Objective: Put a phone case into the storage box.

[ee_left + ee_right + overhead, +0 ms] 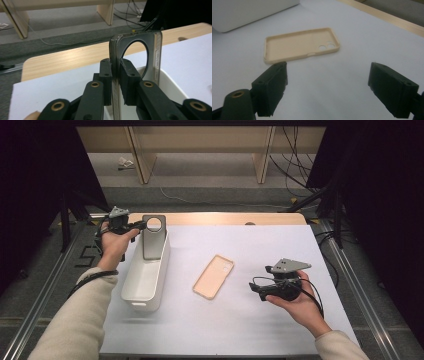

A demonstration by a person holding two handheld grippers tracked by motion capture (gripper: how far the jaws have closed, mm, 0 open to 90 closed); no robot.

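Your right gripper (256, 289) rests in your palm near the table's front right, jaws spread wide with nothing between them. Just beyond them the beige case (300, 45) lies flat on the white mat (250, 320), inside up, apart from the bin (145, 287). Farther off at the left, your left gripper (115, 75) is clamped on the edge of the grey case (152, 237), holding it upright over the bin's far end.
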